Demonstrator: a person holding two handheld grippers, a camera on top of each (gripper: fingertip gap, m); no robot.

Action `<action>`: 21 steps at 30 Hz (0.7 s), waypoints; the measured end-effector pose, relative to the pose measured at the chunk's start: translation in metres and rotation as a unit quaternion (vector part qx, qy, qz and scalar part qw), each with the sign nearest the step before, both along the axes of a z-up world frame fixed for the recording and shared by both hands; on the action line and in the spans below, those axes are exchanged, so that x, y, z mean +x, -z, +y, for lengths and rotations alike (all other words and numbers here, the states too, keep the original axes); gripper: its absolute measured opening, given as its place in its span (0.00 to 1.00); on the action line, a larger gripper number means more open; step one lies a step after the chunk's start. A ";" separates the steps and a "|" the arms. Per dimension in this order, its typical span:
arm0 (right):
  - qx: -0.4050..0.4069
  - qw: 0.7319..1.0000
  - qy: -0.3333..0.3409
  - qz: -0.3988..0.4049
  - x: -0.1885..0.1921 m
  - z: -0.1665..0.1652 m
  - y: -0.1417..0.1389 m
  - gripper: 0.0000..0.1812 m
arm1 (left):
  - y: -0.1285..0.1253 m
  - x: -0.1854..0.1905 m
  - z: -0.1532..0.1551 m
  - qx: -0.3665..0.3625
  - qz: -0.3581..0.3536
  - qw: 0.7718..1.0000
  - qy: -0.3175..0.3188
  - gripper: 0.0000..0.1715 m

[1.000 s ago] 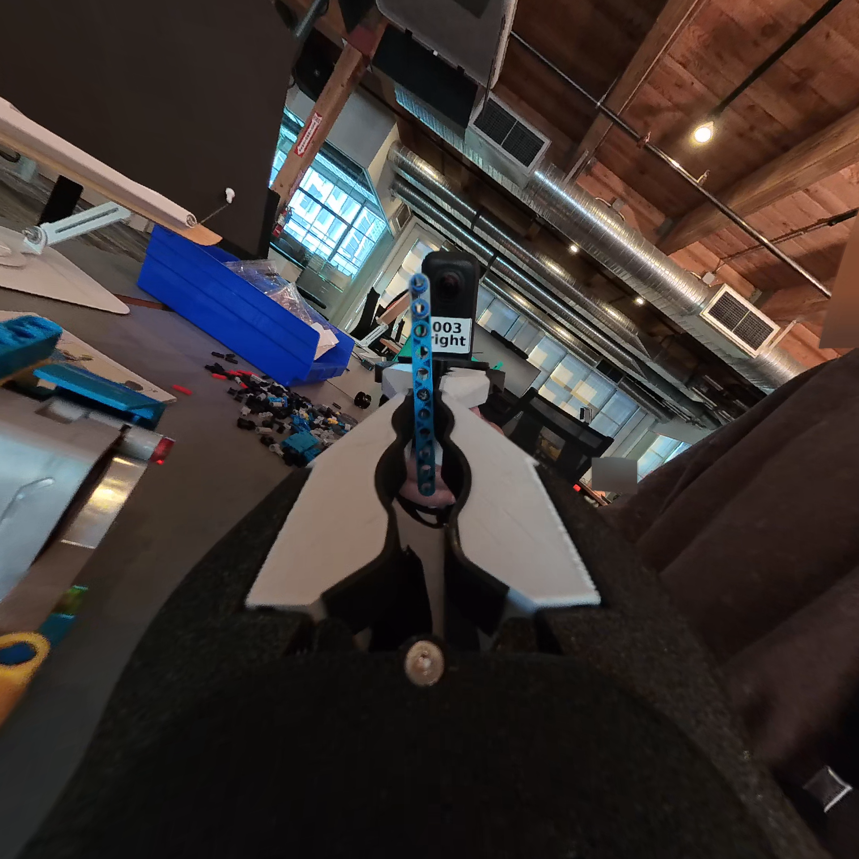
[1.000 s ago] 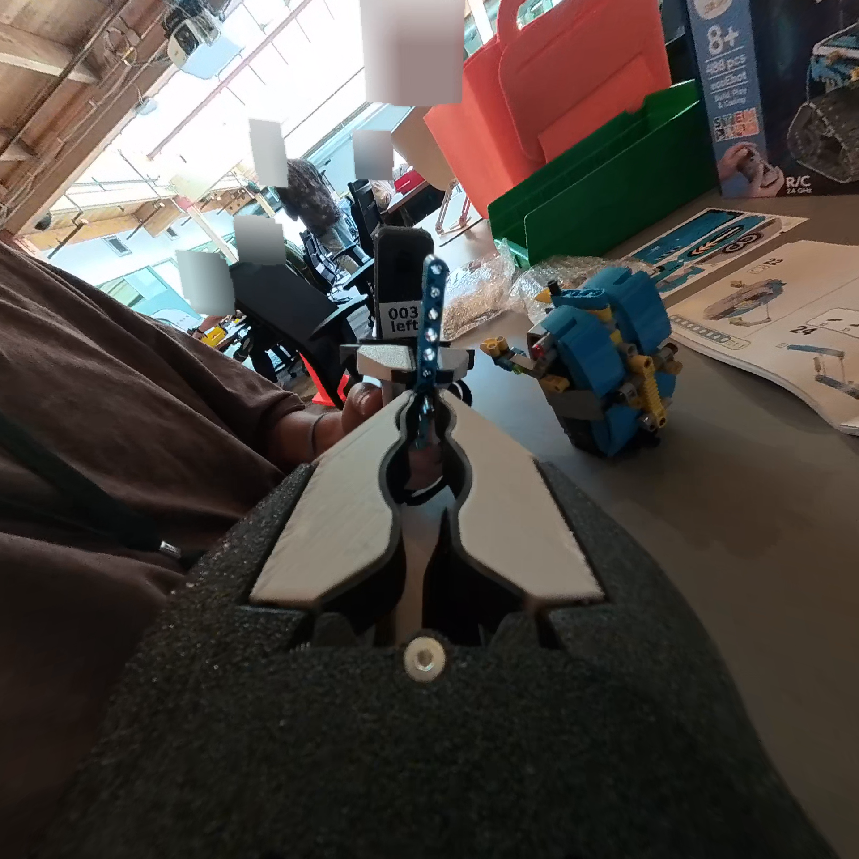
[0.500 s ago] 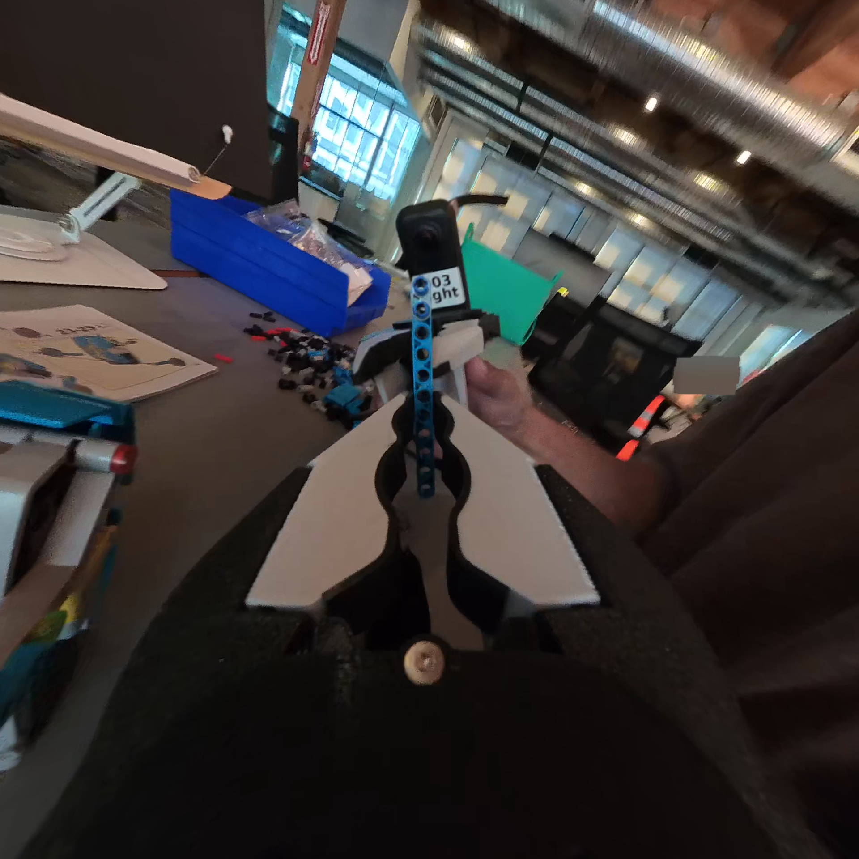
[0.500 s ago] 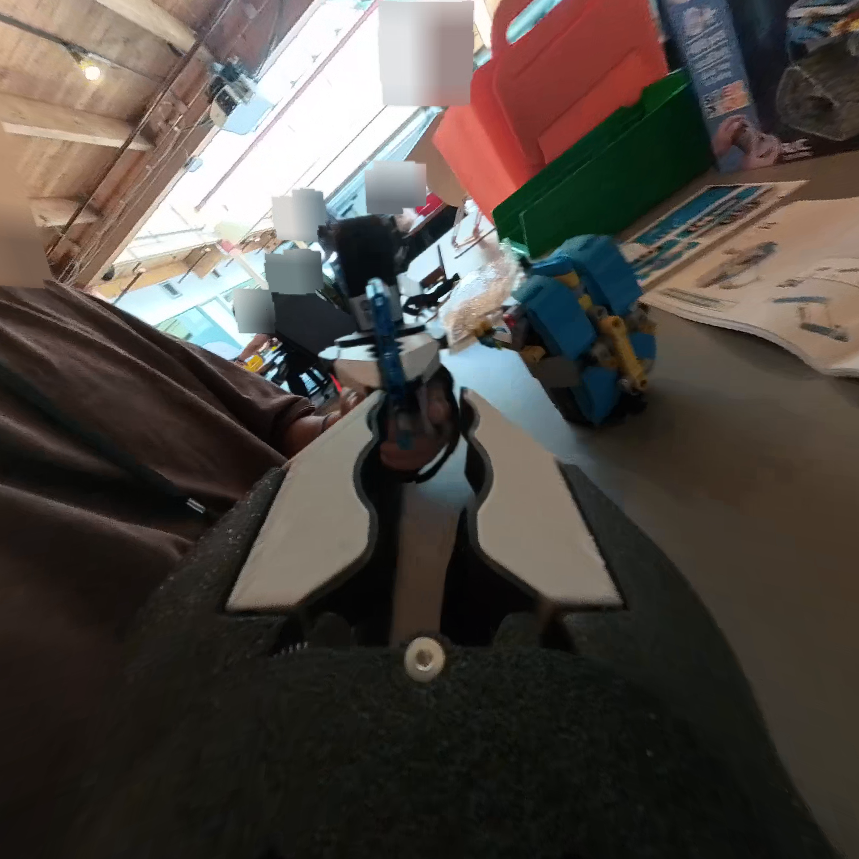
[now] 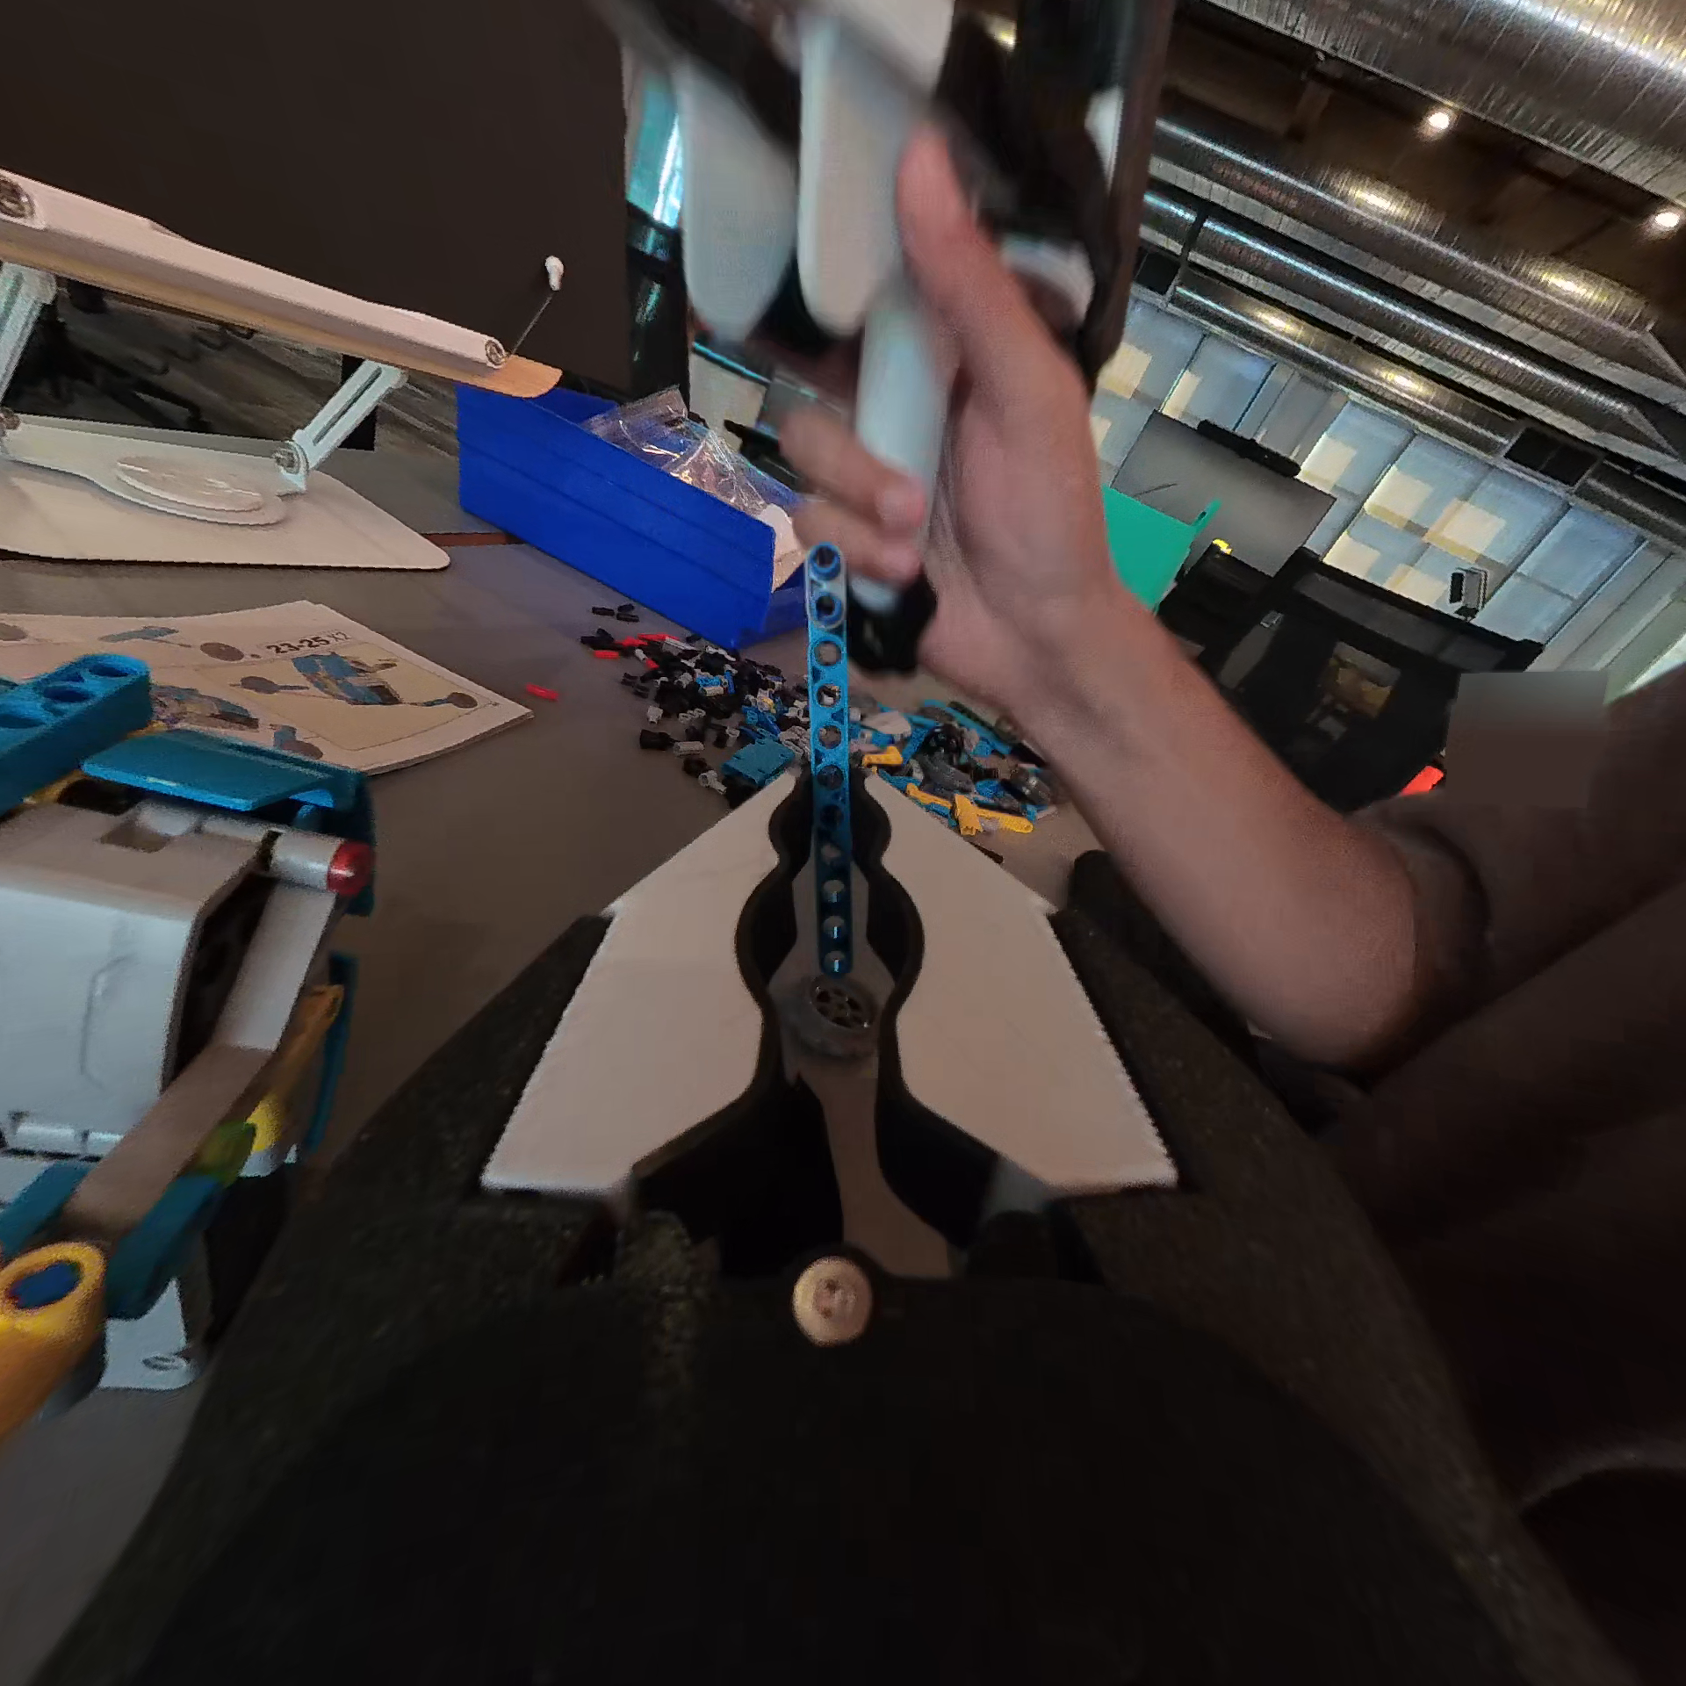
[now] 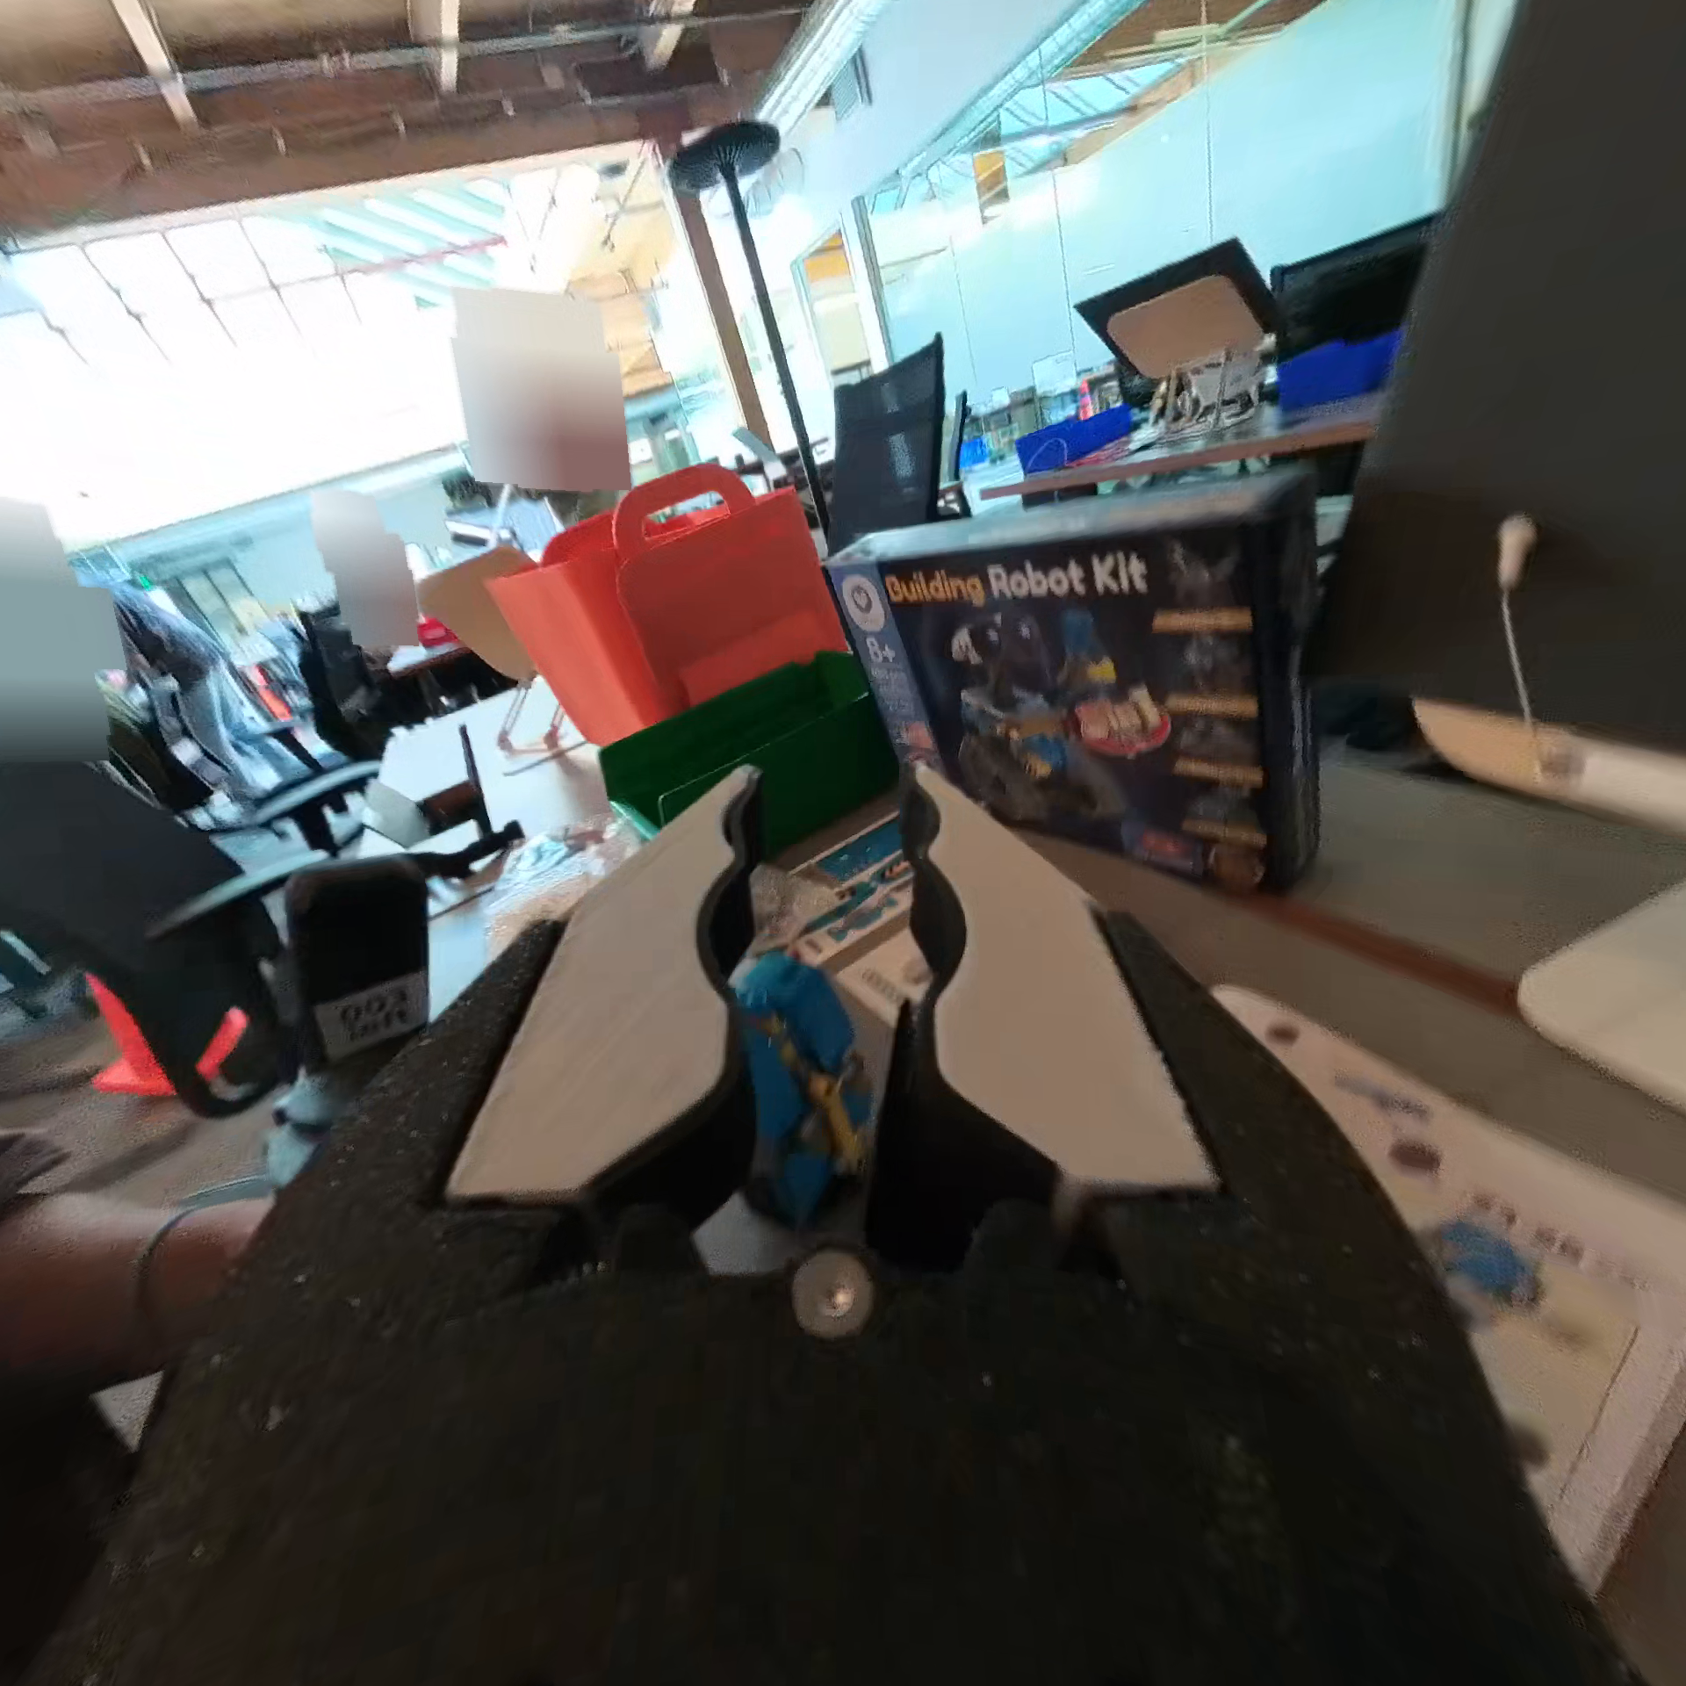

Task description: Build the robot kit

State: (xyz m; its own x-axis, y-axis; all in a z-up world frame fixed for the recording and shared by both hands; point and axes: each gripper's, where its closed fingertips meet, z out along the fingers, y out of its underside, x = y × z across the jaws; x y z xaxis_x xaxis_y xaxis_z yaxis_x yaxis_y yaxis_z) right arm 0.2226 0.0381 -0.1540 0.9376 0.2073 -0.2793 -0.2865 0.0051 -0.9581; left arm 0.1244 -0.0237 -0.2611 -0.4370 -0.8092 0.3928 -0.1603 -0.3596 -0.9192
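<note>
Our right gripper (image 6: pixel 830 803) has let go of the beam (image 5: pixel 828 748) and lifted, fingers apart; our left gripper (image 5: pixel 828 785) stays clamped on it.

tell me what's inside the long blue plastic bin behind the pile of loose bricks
The long blue plastic bin holds crumpled clear plastic bags, poking above its rim. Anything lower down is hidden by the bin's near wall.

Print marks the toy box (image 6: pixel 1095 693), booklet (image 5: pixel 301 680), claw tag (image 6: pixel 369 1013).
</note>
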 end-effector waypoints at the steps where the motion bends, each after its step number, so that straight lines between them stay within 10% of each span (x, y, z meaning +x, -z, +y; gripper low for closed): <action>1: -0.002 1.000 -0.006 -0.020 -0.005 0.011 -0.014 0.16 | 0.001 0.000 0.000 0.001 0.002 1.000 0.001 0.04; 11: -0.005 0.991 -0.137 -0.003 -0.066 0.076 -0.137 0.18 | 0.016 0.002 -0.020 0.070 0.019 0.997 0.019 0.04; 21: -0.035 0.982 -0.183 -0.013 -0.117 0.082 -0.199 0.17 | 0.012 0.001 -0.018 0.037 0.019 0.999 0.024 0.04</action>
